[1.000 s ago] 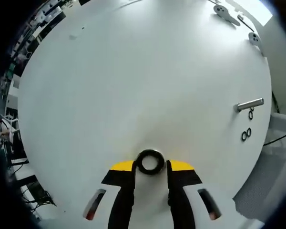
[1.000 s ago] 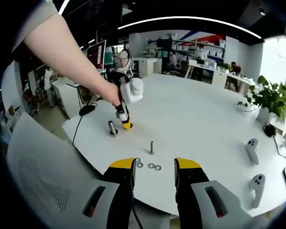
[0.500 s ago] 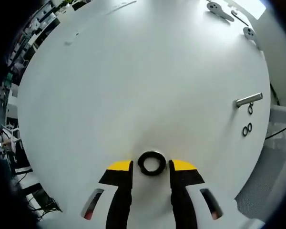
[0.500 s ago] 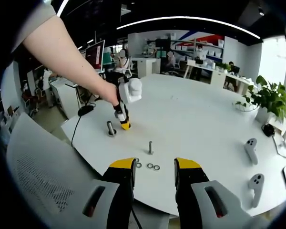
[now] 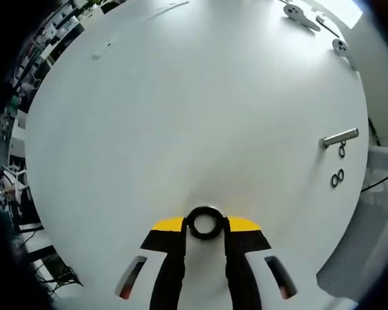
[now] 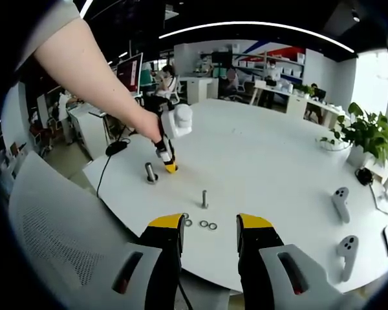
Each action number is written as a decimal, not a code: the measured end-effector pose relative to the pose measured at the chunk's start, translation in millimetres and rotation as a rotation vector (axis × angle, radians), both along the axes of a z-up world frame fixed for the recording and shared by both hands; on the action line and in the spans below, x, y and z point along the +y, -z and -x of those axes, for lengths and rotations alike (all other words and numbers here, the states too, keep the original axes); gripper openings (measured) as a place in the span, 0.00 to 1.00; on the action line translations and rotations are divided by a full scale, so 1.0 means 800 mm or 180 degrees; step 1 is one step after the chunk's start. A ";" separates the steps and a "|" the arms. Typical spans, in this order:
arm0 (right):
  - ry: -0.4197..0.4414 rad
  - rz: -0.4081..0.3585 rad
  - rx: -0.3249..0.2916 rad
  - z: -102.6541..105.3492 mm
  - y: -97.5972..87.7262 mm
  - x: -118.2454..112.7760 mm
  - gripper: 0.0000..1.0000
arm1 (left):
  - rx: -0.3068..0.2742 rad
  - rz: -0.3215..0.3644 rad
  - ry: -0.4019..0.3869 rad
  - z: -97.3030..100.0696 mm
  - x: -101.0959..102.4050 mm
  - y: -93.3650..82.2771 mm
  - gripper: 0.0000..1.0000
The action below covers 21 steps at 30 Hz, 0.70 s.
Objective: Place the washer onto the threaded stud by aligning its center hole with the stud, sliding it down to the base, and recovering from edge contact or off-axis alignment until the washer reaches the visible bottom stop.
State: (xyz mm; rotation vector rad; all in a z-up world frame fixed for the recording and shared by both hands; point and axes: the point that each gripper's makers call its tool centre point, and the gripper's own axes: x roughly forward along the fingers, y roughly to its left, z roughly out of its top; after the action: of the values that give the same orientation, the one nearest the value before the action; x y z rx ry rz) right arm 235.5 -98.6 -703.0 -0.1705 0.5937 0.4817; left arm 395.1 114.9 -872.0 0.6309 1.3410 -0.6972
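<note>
Left gripper view: my left gripper (image 5: pixel 205 224) points down at the white table (image 5: pixel 181 103), its yellow-tipped jaws set close on either side of a dark washer (image 5: pixel 205 222) that lies flat on the tabletop. Whether the pads are already pressing on the ring I cannot tell. The stud (image 5: pixel 339 137) stands well apart from this washer, toward the table's edge, with three spare washers (image 5: pixel 337 178) just beside its base.

Right gripper view: my right gripper (image 6: pixel 209 226) hangs above the table's near edge, jaws parted and carrying nothing. The stud (image 6: pixel 204 199) stands upright beyond it, the spare washers (image 6: pixel 208 225) between stud and table edge. A short metal post (image 6: pixel 150 172) stands beside the left gripper (image 6: pixel 169 169), farther from the stud.

Step in hand, as I judge it: picking the washer up. The next move calls for a firm pinch across the ring, a lift, and a carry to the stud with the hole centred over its tip.
</note>
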 end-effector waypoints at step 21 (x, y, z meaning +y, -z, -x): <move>-0.0012 -0.0019 -0.0002 0.001 -0.001 0.001 0.34 | -0.0223 0.0032 0.0452 0.003 -0.007 -0.023 0.00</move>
State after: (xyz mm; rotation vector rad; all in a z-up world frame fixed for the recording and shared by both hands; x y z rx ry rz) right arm 234.9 -97.5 -702.2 -0.1662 0.5915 0.4869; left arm 393.0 109.0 -853.9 0.7414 1.2358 -0.7890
